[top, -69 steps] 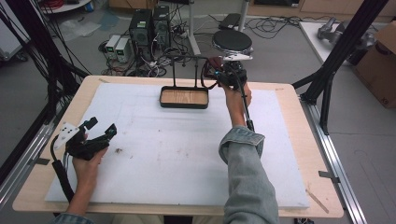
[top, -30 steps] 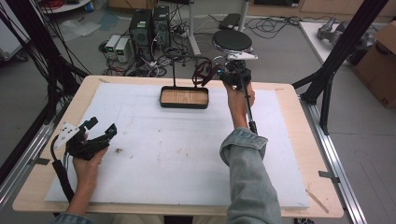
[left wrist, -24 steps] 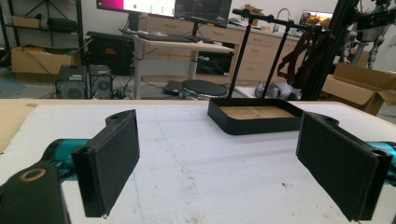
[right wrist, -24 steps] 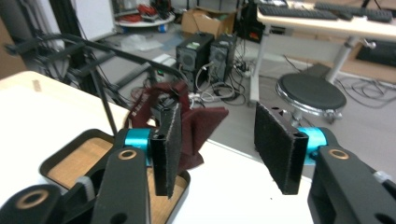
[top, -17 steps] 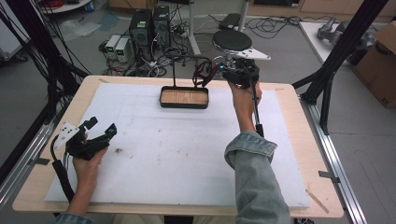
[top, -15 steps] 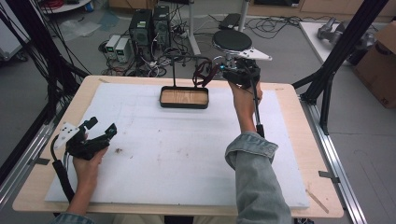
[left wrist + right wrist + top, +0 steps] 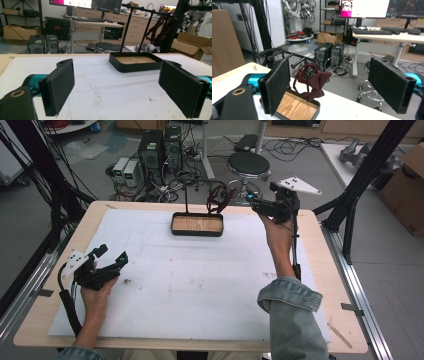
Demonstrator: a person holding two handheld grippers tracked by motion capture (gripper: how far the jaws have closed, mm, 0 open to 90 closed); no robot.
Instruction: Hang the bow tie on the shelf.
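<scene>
The right gripper (image 7: 261, 206), jaws spread and empty, is raised at upper centre, facing the dark red cloth (image 7: 313, 81) hung on the rack (image 7: 279, 53) above the tray (image 7: 197, 224), likely to grasp it, while the left gripper (image 7: 111, 259) rests released on the worktop (image 7: 200, 285) at lower left.

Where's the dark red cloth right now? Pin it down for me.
In the high view the dark red cloth hangs from the black stand at the table's far edge, just above the wooden-bottomed tray, left of the raised right gripper.

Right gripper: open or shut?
Open. In the right gripper view the right gripper has its jaws wide apart, the dark red cloth hanging beyond them, untouched.
</scene>
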